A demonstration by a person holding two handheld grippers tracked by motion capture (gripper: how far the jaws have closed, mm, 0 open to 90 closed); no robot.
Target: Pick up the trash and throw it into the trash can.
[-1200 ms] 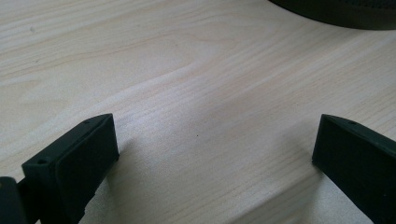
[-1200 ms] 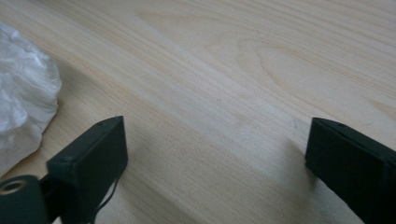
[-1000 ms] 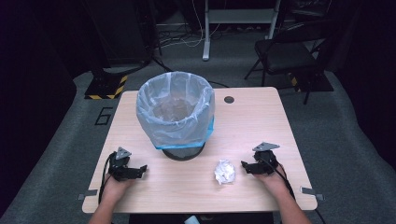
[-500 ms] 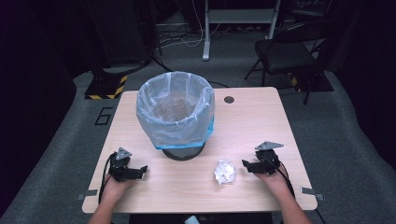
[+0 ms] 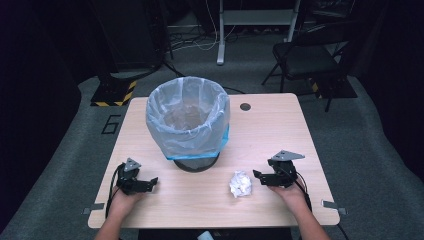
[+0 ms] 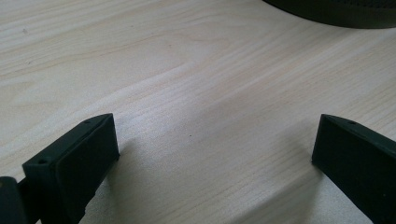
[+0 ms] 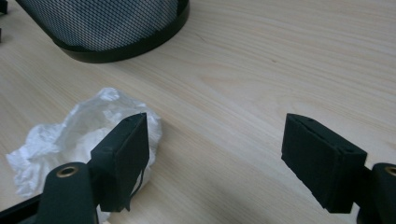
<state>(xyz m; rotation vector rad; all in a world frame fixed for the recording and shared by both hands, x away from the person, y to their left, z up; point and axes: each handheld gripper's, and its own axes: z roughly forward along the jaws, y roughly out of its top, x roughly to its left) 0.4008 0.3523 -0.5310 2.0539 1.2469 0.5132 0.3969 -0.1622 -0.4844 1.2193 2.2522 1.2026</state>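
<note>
A light wooden table (image 5: 280,130) with a small round hole near its far edge carries everything. Toward its middle stands a black mesh wastebasket (image 5: 196,162) lined with a pale blue translucent plastic bag (image 5: 187,122) that folds over the rim.

The left gripper (image 5: 150,183) lies in the person's left hand on the near left part of the table, well apart from the basket; in the left gripper view its jaws stand wide over bare wood.

The right gripper (image 5: 256,175) sits in the right hand at the near right, pointing toward the table's middle. Its jaws are wide and have just been opening, with nothing between them.

A small crumpled ball of white paper (image 5: 240,183) rests on the table in front of the basket, just beside the right gripper's tips; in the right gripper view it lies behind and outside the left-hand jaw.
</note>
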